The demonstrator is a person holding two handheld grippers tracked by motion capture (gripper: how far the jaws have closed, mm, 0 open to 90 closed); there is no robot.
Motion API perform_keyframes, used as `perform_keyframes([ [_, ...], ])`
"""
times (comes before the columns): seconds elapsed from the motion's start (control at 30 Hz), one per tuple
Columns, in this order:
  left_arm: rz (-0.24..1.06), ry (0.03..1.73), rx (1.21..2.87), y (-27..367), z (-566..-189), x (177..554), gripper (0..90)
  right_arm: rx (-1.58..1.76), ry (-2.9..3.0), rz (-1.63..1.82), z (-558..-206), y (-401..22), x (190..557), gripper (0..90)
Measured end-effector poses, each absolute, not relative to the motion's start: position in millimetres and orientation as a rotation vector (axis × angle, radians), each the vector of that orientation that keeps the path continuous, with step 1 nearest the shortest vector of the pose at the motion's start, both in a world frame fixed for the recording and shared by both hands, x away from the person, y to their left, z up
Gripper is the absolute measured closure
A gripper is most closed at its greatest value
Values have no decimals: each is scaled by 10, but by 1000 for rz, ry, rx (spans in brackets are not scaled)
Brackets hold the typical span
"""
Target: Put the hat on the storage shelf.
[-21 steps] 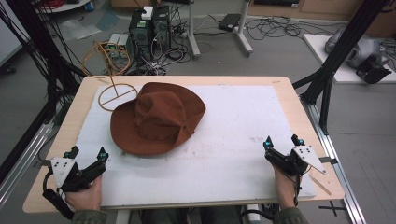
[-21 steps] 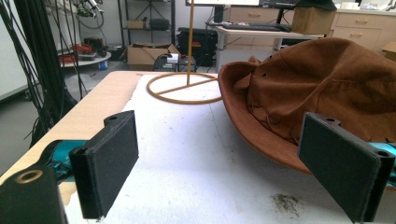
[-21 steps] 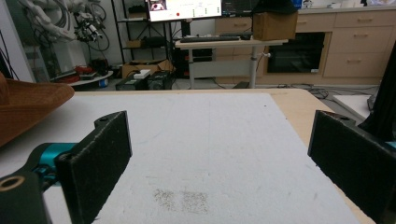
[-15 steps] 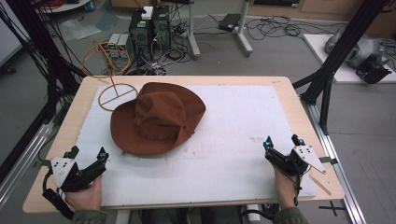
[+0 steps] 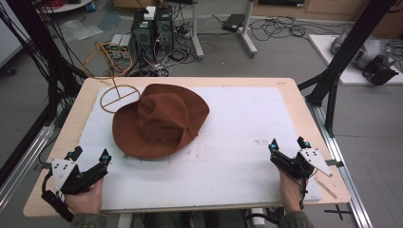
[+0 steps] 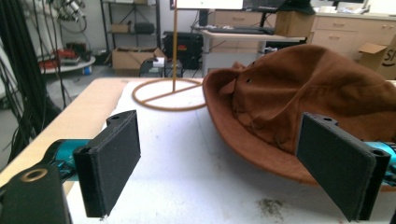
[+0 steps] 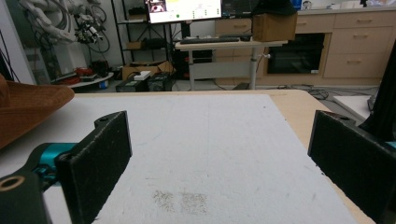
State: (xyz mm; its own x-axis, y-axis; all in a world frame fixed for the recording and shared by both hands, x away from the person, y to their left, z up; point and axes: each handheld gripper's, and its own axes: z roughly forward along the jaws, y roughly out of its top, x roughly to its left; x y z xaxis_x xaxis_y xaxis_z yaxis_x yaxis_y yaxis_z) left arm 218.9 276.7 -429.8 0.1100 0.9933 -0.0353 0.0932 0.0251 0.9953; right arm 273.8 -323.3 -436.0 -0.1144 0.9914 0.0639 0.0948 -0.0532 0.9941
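Nothing has moved since the earlier frames: both hands rest at the near edge of the white board [image 5: 237, 142], and the left gripper [image 5: 88, 154] and the right gripper [image 5: 287, 144] stand with jaws spread wide, holding nothing. Just ahead of the left gripper, slightly to its right, lies the brown hat [image 5: 159, 121], with the wire stand [image 5: 119, 97] behind it. No readable writing or brand can be made out.

Robotics lab, black frame posts [image 5: 349, 47] around the table, computer towers [image 5: 152, 28], tangled floor cables [image 5: 280, 26], monitor [image 7: 183, 9]
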Motion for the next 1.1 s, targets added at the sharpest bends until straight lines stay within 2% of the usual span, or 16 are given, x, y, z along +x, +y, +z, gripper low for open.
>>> perform_keyframes([
  [0.2, 1047, 1144, 1362, 2744, -4185, 2182, 142, 1260, 1340, 1302, -4355, -3233, 2736, 54],
  [0.5, 963, 1097, 1418, 2749, -4073, 2316, 137, 1253, 1349, 1320, -4343, -3232, 2729, 54],
  [0.87, 836, 947, 1651, 2440, -3611, 2830, 140, 1254, 1368, 1328, -4357, -3203, 2738, 53],
  [1.1, 783, 909, 1785, 2251, -3492, 3188, 141, 1242, 1383, 1326, -4366, -3188, 2745, 54],
])
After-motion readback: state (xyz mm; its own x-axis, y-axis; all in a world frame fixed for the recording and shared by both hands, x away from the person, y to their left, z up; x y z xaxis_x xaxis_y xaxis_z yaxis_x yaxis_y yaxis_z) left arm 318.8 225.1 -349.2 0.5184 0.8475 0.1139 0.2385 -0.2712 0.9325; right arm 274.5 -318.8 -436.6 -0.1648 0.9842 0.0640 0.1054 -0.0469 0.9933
